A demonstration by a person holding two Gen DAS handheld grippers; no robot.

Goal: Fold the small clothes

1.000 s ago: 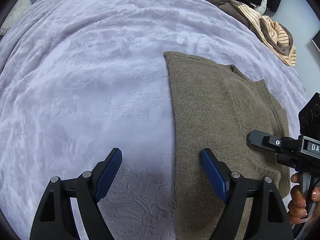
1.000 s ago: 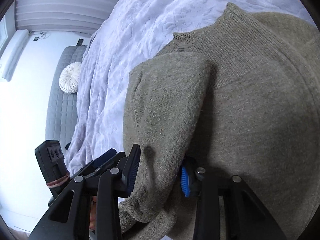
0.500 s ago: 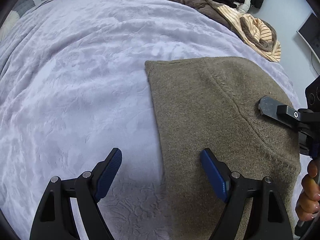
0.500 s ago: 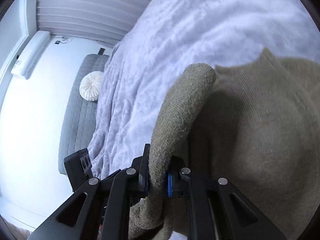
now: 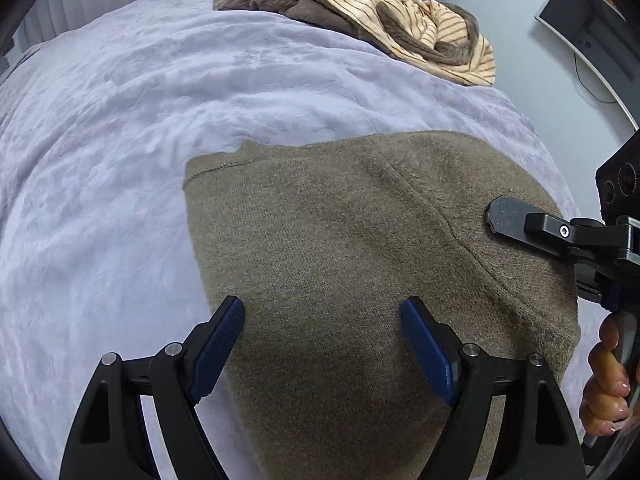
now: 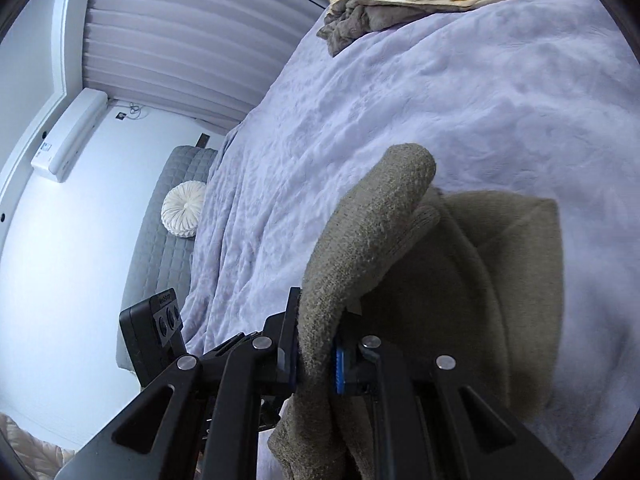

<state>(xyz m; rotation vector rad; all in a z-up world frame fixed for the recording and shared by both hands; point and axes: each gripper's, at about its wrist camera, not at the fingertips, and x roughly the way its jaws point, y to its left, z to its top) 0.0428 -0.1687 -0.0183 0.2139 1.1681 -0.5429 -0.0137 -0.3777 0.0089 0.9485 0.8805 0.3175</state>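
Two grippers | right gripper (image 6: 316,364) clamped on sweater (image 5: 360,264) edge, lifted above bed (image 5: 120,140) | left gripper (image 5: 322,344) spread wide, holding nothing, over sweater's near part | step: carrying a fold across, likely | next: lay edge square, then let go

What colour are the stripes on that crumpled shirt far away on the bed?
The crumpled striped top is cream with thin brown stripes, clearest in the left wrist view.
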